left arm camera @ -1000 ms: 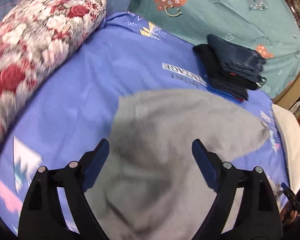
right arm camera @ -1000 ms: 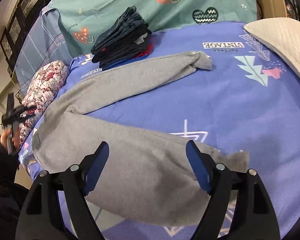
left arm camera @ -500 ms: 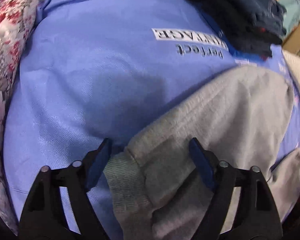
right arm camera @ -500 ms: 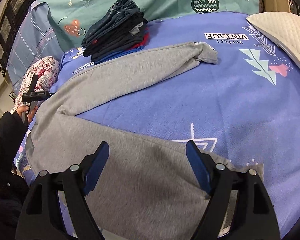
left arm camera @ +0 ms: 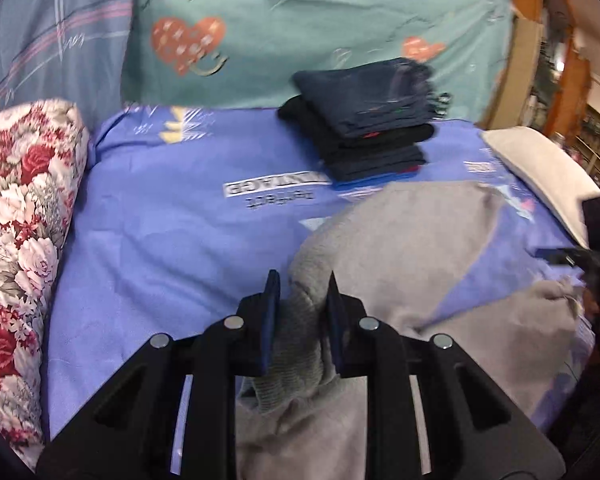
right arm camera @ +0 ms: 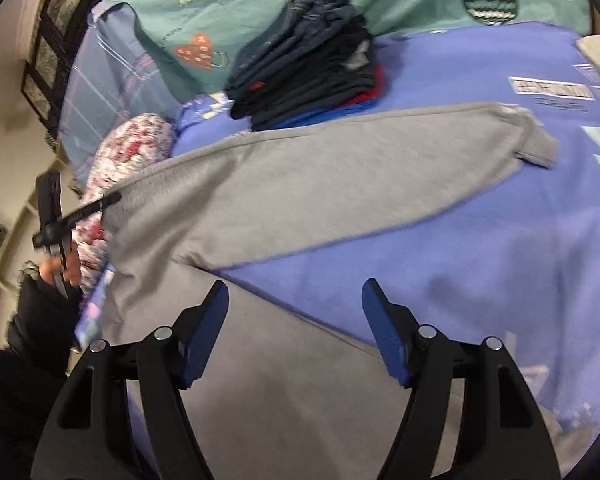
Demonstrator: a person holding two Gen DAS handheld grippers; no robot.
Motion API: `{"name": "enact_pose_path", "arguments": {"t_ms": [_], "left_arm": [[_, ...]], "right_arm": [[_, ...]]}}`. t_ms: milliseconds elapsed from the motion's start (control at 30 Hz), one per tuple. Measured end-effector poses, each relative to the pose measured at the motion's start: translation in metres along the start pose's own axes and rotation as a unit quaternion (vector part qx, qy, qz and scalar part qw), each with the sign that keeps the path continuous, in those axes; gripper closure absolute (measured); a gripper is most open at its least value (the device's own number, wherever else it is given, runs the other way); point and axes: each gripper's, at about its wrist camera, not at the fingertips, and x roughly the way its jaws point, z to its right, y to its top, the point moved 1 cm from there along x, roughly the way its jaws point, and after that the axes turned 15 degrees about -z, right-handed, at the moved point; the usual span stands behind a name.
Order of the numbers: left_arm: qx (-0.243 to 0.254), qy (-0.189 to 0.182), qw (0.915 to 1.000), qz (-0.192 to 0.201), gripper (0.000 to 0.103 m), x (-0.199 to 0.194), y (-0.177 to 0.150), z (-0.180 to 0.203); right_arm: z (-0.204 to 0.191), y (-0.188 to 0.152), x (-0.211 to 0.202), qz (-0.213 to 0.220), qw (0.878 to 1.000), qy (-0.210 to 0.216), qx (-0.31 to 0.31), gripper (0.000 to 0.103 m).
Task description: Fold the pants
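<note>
Grey sweatpants lie spread on the blue bedsheet, both legs running away to the right. My left gripper is shut on the ribbed waistband of the grey pants and lifts it off the sheet. My right gripper is open and empty, hovering over the near leg of the pants. The left gripper also shows in the right wrist view at the far left, at the pants' waist end.
A stack of folded dark pants sits at the back of the bed. A floral bolster lies along the left edge. A white pillow lies at the right. A teal heart-print cover hangs behind.
My left gripper closed on the waistband and lifted it, tilting up from the sheet. My right gripper moved forward over the near leg, still open.
</note>
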Motion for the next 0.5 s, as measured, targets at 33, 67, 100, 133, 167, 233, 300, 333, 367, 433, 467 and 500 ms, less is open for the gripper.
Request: {"name": "enact_pose_path", "arguments": {"t_ms": [33,67,100,133,167,233,300,333,367,433,467,500], "left_arm": [[0.011,-0.008,0.9999,0.002,0.082,-0.008,-0.01,0.011],[0.018,-0.01,0.9998,0.003,0.082,-0.013,-0.019,0.02],[0.025,-0.007,0.9997,0.004,0.082,-0.017,-0.027,0.028],[0.03,-0.006,0.9995,0.004,0.082,-0.018,-0.038,0.033],[0.033,-0.008,0.9994,0.002,0.082,-0.019,-0.049,0.04],[0.028,-0.015,0.9995,-0.009,0.081,-0.017,-0.069,0.047],[0.021,-0.019,0.9994,-0.021,0.081,-0.014,-0.086,0.049],[0.017,-0.025,0.9992,-0.028,0.081,-0.013,-0.093,0.049],[0.017,-0.029,0.9989,-0.034,0.08,-0.012,-0.099,0.05],[0.021,-0.034,0.9981,-0.047,0.071,-0.011,-0.109,0.055],[0.02,-0.035,0.9979,-0.05,0.065,-0.012,-0.115,0.056],[0.014,-0.038,0.9978,-0.052,0.039,-0.014,-0.121,0.056]], "right_arm": [[-0.005,0.01,0.006,0.0,1.0,0.027,0.004,0.022],[-0.008,0.018,0.012,0.001,0.999,0.046,0.01,0.018],[-0.01,0.026,0.019,-0.001,0.997,0.071,0.019,0.01],[-0.012,0.034,0.027,-0.005,0.994,0.102,0.028,0.002],[-0.014,0.044,0.039,-0.014,0.99,0.133,0.038,0.001],[-0.019,0.064,0.065,-0.03,0.985,0.161,0.06,0.001],[-0.023,0.078,0.085,-0.04,0.983,0.167,0.07,0.001],[-0.025,0.085,0.1,-0.05,0.981,0.173,0.078,0.001],[-0.026,0.089,0.109,-0.058,0.979,0.178,0.085,0.001],[-0.028,0.09,0.128,-0.073,0.973,0.195,0.103,0.001],[-0.029,0.087,0.137,-0.083,0.968,0.209,0.111,0.002],[-0.03,0.082,0.142,-0.087,0.965,0.219,0.113,0.011]]}}
